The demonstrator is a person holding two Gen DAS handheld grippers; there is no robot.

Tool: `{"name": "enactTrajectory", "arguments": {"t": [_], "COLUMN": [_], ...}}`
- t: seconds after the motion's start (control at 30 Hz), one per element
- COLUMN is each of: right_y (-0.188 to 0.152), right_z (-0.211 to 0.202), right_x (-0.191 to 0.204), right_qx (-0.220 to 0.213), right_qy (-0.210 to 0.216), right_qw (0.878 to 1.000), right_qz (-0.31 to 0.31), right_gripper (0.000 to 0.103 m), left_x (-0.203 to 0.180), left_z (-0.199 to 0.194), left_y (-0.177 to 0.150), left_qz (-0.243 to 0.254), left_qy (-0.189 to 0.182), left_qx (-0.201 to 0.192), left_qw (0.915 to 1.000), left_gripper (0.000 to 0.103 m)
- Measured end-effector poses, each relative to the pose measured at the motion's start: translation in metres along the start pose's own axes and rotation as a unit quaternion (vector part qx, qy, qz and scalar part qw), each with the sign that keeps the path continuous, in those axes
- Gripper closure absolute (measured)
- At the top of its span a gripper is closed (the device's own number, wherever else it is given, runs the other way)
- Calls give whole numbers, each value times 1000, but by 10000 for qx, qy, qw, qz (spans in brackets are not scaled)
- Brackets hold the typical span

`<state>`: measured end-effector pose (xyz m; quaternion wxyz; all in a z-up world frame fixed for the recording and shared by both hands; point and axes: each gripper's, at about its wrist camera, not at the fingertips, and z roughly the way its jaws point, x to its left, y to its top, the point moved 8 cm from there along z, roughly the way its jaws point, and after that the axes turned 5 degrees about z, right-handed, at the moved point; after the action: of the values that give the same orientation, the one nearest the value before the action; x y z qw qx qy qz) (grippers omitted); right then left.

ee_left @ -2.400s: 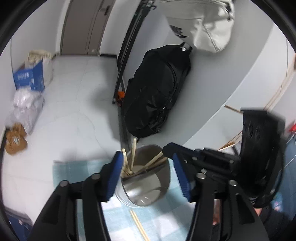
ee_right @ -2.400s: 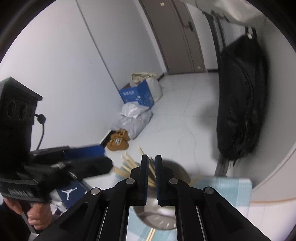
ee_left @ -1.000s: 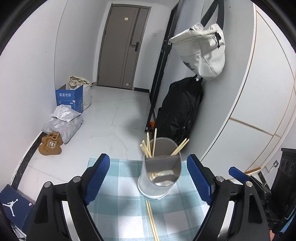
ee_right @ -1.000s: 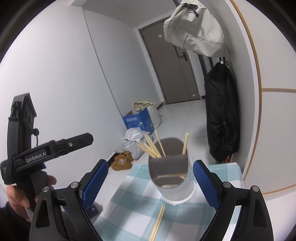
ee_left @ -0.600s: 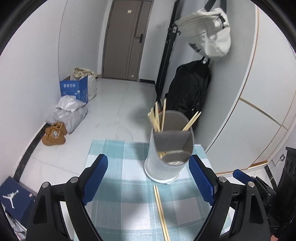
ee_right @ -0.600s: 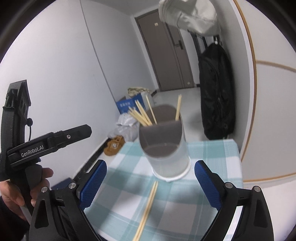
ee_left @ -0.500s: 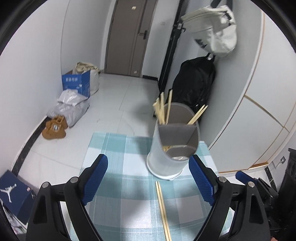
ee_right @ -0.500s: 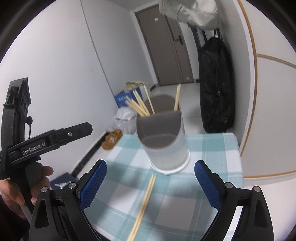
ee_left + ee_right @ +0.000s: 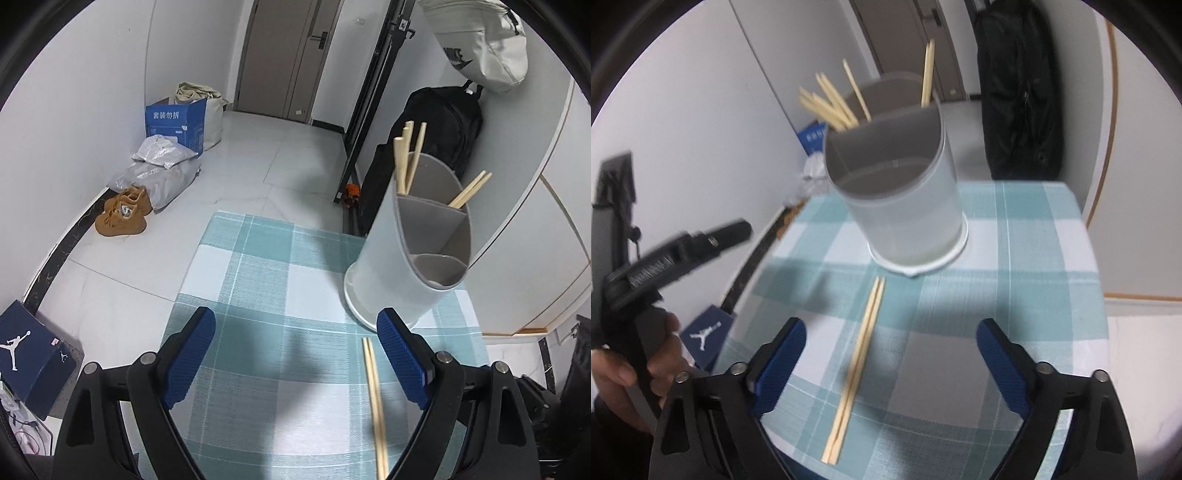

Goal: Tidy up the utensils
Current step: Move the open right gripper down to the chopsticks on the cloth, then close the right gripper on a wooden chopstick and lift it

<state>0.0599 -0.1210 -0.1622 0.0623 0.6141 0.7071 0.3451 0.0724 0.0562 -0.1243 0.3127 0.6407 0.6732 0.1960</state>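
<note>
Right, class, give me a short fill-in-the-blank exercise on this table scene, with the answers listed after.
1. A pair of chopsticks lies flat on the ____ cloth.
2. The other chopsticks stand in the grey ____.
3. The compartment of the holder nearest the cameras is ____.
4. The right tongs stand open, with the lying chopsticks ____ their two blue pads.

Missing words: checked; holder; empty; between
</note>
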Motion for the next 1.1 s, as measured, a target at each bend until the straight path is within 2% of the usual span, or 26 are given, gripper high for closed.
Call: {"name": "enactTrajectory", "arguments": {"t": [0.03,0.1,0.17,0.27,0.4,0.47,0.57,0.7,1.1], "right_y": [-3,-7,-11,-12,-7,-4,-1,-3,-1], "right_z": [6,19,29,42,55,58,68,82,86], "right_x": [-1,-3,-2,0,6,9,13,12,19], "right_qx": [92,282,472,613,723,741,805,1009,1096], "right_qy": [-95,-297,-262,-255,-384,-461,-572,-727,-1232], "right_qw": [9999,9992,9985,9978,9964,9957,9944,9913,9815], "right_qz": [-21,-46,-12,-29,-234,-297,-381,-419,-974], "right_gripper": [24,39,47,48,56,57,68,77,78], "left_x": [1,4,9,13,20,24,34,46,49], "left_z": [1,2,0,-1,0,1,1,0,0], "left_y": [0,-1,-1,-1,-3,-3,-3,-2,-1], "left_qz": [-33,-37,12,39,48,33,-112,-385,-529], "left_qy": [-27,-59,58,147,251,262,248,117,60], "left_qx": [78,126,112,109,117,131,179,209,287], "left_qw": [10000,9999,9999,9998,9996,9996,9995,9990,9982], "left_gripper": [17,17,17,17,17,17,17,17,17]}}
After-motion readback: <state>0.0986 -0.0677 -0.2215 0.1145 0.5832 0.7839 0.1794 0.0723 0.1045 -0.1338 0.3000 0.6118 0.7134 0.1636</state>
